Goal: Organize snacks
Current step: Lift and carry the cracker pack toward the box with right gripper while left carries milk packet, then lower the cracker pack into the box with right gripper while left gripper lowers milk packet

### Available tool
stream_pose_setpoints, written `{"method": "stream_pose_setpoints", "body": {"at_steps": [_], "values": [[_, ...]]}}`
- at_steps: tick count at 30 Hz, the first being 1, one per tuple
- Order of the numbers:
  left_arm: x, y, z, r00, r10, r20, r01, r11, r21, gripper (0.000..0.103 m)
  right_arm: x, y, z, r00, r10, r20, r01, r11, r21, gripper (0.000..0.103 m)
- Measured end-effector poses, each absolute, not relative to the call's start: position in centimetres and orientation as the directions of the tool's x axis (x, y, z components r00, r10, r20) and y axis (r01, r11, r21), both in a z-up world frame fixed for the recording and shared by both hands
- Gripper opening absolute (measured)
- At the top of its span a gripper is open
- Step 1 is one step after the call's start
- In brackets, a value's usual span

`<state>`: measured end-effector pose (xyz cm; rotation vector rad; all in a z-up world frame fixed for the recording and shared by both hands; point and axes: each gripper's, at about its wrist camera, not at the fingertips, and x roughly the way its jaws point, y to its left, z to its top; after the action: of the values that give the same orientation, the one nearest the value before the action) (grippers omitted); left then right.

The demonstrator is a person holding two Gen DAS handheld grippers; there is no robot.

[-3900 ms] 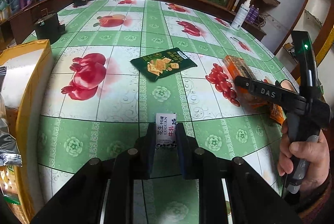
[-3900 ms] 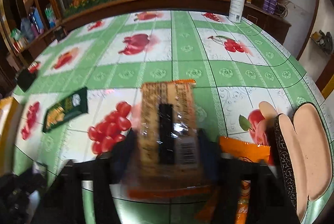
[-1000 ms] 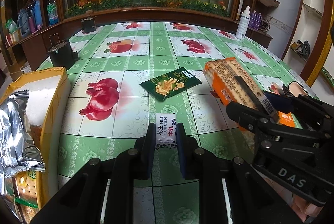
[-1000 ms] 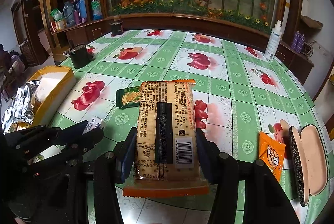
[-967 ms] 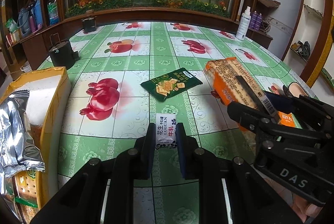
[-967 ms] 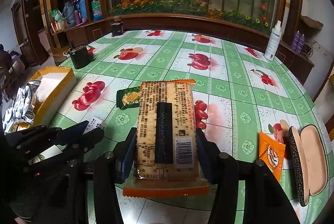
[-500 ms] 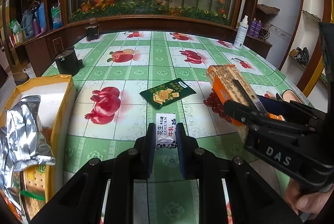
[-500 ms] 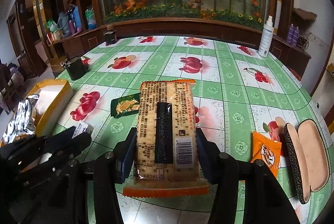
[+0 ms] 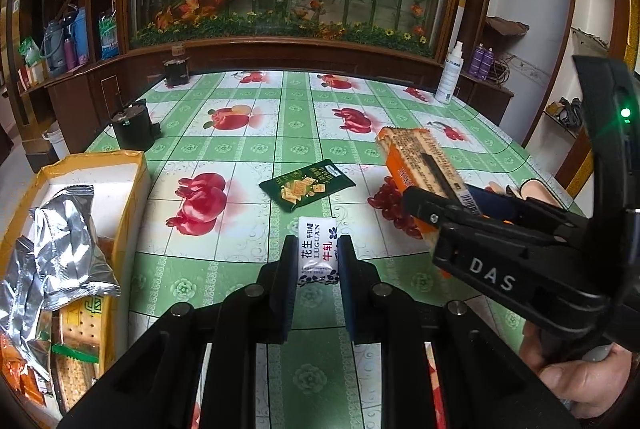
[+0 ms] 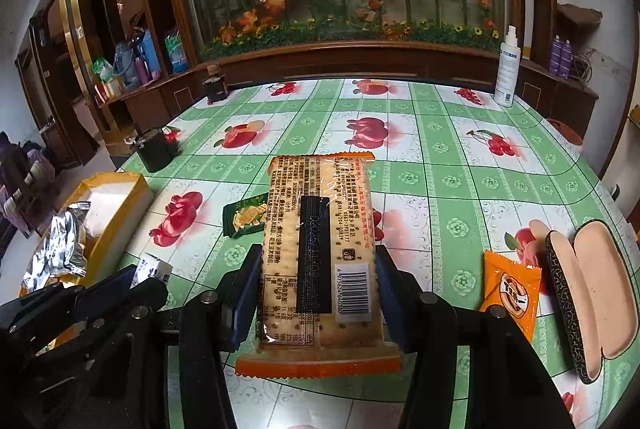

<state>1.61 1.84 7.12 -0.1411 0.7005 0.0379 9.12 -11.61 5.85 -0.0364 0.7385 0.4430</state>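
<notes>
Left gripper (image 9: 318, 257): clenched on white candy packet (image 9: 318, 253), now raised above table (image 9: 224, 277). Right gripper (image 10: 316, 283): grasping cracker pack (image 10: 318, 245) (unchanged). Yellow box (image 9: 128, 205) left of packet. Right-wrist view alone: orange sachet (image 10: 510, 287).

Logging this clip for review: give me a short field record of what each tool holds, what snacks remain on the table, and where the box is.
left tool: shut on small white candy packet
right tool: shut on cracker pack
loose on table: green snack packet; orange snack packet
yellow box: table's left edge, already holding silver bags and crackers
other: open glasses case, beside orange packet
</notes>
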Motion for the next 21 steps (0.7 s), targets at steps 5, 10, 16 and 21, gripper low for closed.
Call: {"method": "stream_pose_setpoints", "body": {"at_steps": [5,10,16,21], "values": [[0.4,2.6,8.3,0.783,-0.007,-0.622,-0.089,0.988,-0.123,0.018,8.9,-11.3,5.7,0.646,0.381,-0.661,-0.404,0.906,0.127,0.057],[-1.0,4.2,9.5,0.802,0.010,-0.597,-0.117,0.983,-0.141,0.018,8.1,-10.8,5.8,0.641,0.398,-0.657,-0.421,0.897,0.133,0.057],[-3.0,7.3,10.2,0.814,0.042,-0.579,-0.169,0.971,-0.167,0.018,6.4,-10.2,6.2,0.636,0.444,-0.631,-0.449,0.878,0.165,0.058],[-4.9,10.9,10.1,0.815,0.083,-0.573,-0.233,0.953,-0.194,0.018,4.4,-8.1,6.4,0.601,0.504,-0.621,-0.502,0.842,0.197,0.058]]}}
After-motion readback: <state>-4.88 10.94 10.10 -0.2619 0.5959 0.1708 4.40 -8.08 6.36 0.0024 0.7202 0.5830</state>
